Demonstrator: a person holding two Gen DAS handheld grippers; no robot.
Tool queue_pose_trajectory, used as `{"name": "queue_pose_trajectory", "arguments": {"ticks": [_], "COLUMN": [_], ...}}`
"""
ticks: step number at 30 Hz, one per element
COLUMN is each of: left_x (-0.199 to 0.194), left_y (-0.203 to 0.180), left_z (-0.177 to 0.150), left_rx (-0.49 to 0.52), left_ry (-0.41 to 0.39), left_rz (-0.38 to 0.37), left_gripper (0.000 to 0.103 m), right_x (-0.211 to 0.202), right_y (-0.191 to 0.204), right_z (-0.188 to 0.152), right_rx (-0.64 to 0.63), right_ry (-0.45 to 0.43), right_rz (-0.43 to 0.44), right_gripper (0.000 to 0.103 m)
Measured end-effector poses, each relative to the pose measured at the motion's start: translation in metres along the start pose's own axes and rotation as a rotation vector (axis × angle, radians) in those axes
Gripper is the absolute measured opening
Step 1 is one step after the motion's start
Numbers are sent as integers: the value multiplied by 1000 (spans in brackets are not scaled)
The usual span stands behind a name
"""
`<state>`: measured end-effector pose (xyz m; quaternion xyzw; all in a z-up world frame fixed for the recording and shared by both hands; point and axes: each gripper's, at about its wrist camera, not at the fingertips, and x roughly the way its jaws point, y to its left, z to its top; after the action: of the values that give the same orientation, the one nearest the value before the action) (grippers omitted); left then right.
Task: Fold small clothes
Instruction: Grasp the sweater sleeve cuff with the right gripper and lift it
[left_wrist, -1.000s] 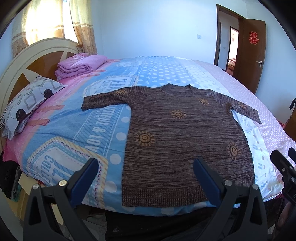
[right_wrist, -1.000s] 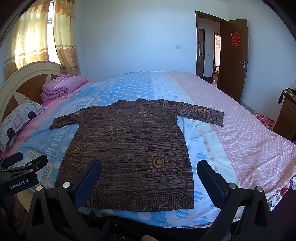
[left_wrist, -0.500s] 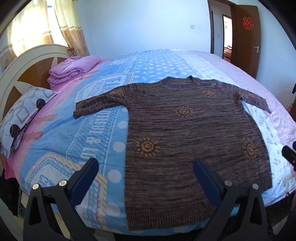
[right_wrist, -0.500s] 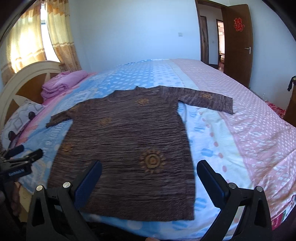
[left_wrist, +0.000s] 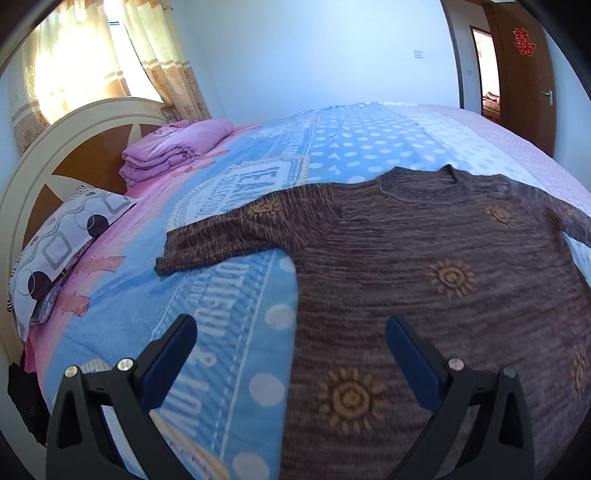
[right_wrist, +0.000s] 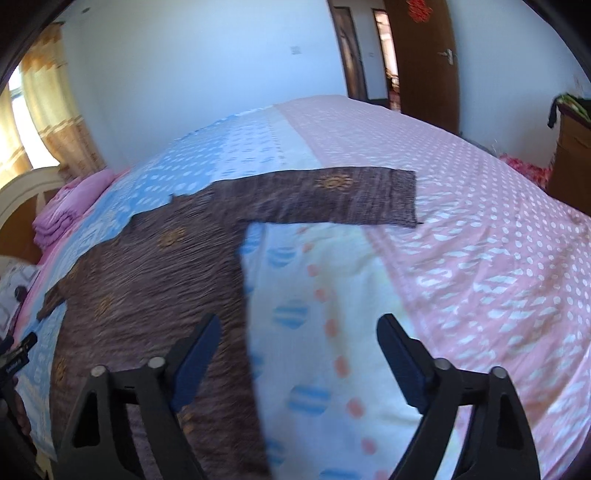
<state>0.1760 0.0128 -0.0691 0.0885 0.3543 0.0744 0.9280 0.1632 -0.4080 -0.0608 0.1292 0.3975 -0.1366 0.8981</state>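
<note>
A brown knit sweater (left_wrist: 424, 266) with orange sun motifs lies flat on the bed, sleeves spread. In the left wrist view its left sleeve (left_wrist: 229, 232) points toward the pillow. My left gripper (left_wrist: 291, 332) is open and empty, hovering above the sweater's left side edge. In the right wrist view the sweater (right_wrist: 159, 280) fills the left and its right sleeve (right_wrist: 332, 201) stretches over the pink sheet. My right gripper (right_wrist: 297, 328) is open and empty, above the sheet just right of the sweater's side edge.
The bed has a blue and pink patterned sheet (left_wrist: 221, 295). A folded purple blanket (left_wrist: 173, 151) and a patterned pillow (left_wrist: 62, 243) lie by the headboard (left_wrist: 44, 155). A wooden door (right_wrist: 424, 55) and a cabinet (right_wrist: 572, 147) stand to the right.
Both grippers have moved forward and lower over the bed. The left one has swung toward the left sleeve side, the right one toward the right sleeve side. The sweater has not moved.
</note>
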Motion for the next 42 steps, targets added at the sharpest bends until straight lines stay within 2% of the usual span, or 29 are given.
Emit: {"name": "queue_pose_trajectory", "arguments": {"ticks": [2, 4, 6, 12, 16, 17, 20, 25, 28, 30, 34, 42], "left_x": [17, 30, 44, 76, 94, 96, 102, 112, 116, 117, 118, 122], "left_y": [0, 1, 2, -7, -10, -11, -14, -21, -24, -25, -25, -20], "left_z": [6, 10, 14, 27, 33, 35, 38, 38, 35, 34, 33, 32], "left_rx": [-5, -13, -26, -8, -22, -26, -33, -28, -21, -19, -19, -51], "left_ry": [9, 22, 38, 50, 84, 89, 95, 117, 131, 137, 140, 148], "left_rz": [33, 54, 66, 113, 107, 106, 105, 103, 102, 105, 103, 75], "left_gripper": [103, 103, 103, 103, 103, 103, 103, 103, 103, 103, 103, 103], "right_x": [13, 24, 43, 84, 102, 105, 114, 130, 137, 141, 136, 102], "right_y": [-14, -27, -42, -80, -92, -96, -101, -108, -100, -93, -85, -60], "right_z": [10, 22, 34, 68, 85, 90, 102, 119, 125, 127, 132, 155], "right_rx": [34, 52, 98, 182, 196, 205, 199, 227, 182, 148, 112, 51], "right_ry": [-2, -2, -1, 37, 46, 44, 40, 54, 75, 81, 69, -29], "right_rz": [-15, -36, -25, -92, -113, -120, -151, -136, -144, -133, -141, -133], "right_gripper": [79, 71, 55, 50, 45, 42, 40, 33, 22, 6, 5, 5]}}
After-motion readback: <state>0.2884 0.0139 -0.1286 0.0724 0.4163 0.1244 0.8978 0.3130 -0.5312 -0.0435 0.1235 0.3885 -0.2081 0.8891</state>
